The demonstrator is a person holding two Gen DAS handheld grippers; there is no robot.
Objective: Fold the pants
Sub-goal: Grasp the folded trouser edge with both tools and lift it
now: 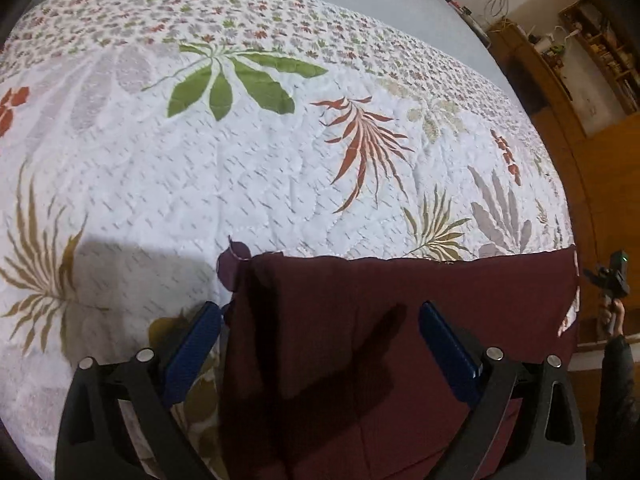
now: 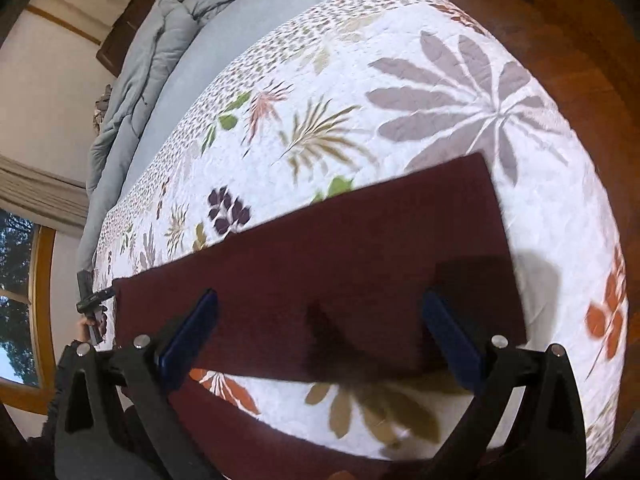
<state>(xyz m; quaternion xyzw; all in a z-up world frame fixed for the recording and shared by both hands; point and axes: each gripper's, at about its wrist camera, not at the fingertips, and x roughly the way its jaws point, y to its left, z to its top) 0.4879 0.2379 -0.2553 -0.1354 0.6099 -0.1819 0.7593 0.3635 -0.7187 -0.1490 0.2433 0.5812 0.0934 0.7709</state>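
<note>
I see maroon pants (image 2: pixel 320 276) lying flat on the bed's leaf-print quilt (image 1: pixel 248 168), near its front edge. Left hand-held gripper (image 1: pixel 320 344) spread wide above the pants, pinching nothing. Right hand-held gripper (image 2: pixel 320 332) same: spread, over the fabric.

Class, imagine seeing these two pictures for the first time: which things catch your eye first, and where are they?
The dark maroon pants stand out, lying flat as a broad strip across the near part of the white leaf-printed quilt. The left gripper and right gripper both hang open above the cloth. A crumpled grey-blue blanket lies at the bed's far end.
</note>
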